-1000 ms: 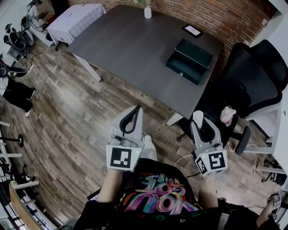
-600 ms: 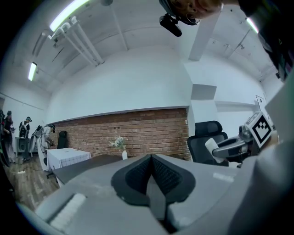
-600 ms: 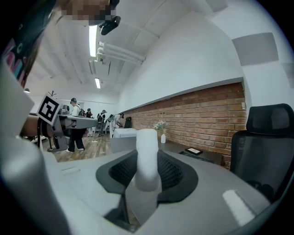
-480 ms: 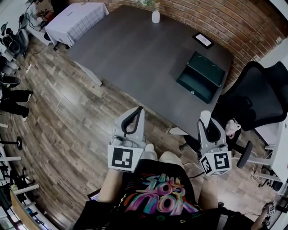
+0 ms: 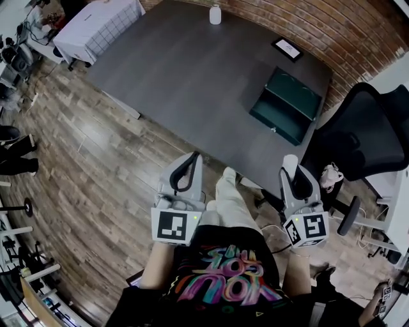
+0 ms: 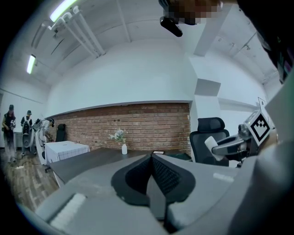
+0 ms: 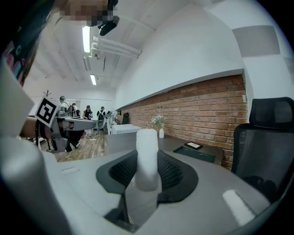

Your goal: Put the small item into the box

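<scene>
The small item is a white cylinder. My right gripper is shut on it, and it stands upright between the pads. The box is dark green and lies open on the far right part of the dark grey table, well ahead of both grippers. My left gripper is shut with nothing in it, its pads meeting. Both grippers are held at waist height over the wooden floor, short of the table's near edge. The left gripper view also catches the right gripper with the cylinder.
A black office chair stands right of the table, close to the box. On the table's far side are a white vase and a small framed tablet. A white-clothed table is far left. The person's leg reaches forward between the grippers.
The person has stepped toward the table, and a leg has swung forward between the grippers. Table and box have shifted in view. Both grippers keep their state.
</scene>
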Tool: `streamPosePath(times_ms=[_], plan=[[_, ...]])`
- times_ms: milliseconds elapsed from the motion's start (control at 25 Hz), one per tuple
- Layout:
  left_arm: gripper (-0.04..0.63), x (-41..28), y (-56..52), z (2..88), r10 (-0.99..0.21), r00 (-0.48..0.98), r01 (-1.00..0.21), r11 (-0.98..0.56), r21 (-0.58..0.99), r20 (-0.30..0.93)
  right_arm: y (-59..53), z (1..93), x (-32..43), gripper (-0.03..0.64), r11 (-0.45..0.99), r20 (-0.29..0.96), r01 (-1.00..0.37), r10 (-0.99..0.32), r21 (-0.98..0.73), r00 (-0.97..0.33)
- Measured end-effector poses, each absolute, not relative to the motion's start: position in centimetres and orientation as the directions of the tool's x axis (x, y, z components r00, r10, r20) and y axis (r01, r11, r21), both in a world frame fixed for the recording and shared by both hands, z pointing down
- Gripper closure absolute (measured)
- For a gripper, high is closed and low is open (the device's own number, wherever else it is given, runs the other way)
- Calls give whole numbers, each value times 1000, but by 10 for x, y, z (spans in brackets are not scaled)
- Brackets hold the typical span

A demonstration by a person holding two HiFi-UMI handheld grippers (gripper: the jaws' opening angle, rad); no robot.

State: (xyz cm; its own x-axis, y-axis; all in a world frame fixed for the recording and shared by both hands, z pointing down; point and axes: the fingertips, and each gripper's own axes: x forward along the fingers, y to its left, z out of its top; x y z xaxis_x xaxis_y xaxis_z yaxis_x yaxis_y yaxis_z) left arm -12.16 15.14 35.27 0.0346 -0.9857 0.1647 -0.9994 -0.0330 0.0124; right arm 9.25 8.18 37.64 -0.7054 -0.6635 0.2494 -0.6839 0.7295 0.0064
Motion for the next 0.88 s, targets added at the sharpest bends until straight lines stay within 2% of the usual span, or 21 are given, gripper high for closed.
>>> streamPosePath(times_ms=[880], plan=[[594,-120,-71,333,-973,187,-981,-192,-24,136,-107,369,95,480,632,220,-775,-754,-16,-619]])
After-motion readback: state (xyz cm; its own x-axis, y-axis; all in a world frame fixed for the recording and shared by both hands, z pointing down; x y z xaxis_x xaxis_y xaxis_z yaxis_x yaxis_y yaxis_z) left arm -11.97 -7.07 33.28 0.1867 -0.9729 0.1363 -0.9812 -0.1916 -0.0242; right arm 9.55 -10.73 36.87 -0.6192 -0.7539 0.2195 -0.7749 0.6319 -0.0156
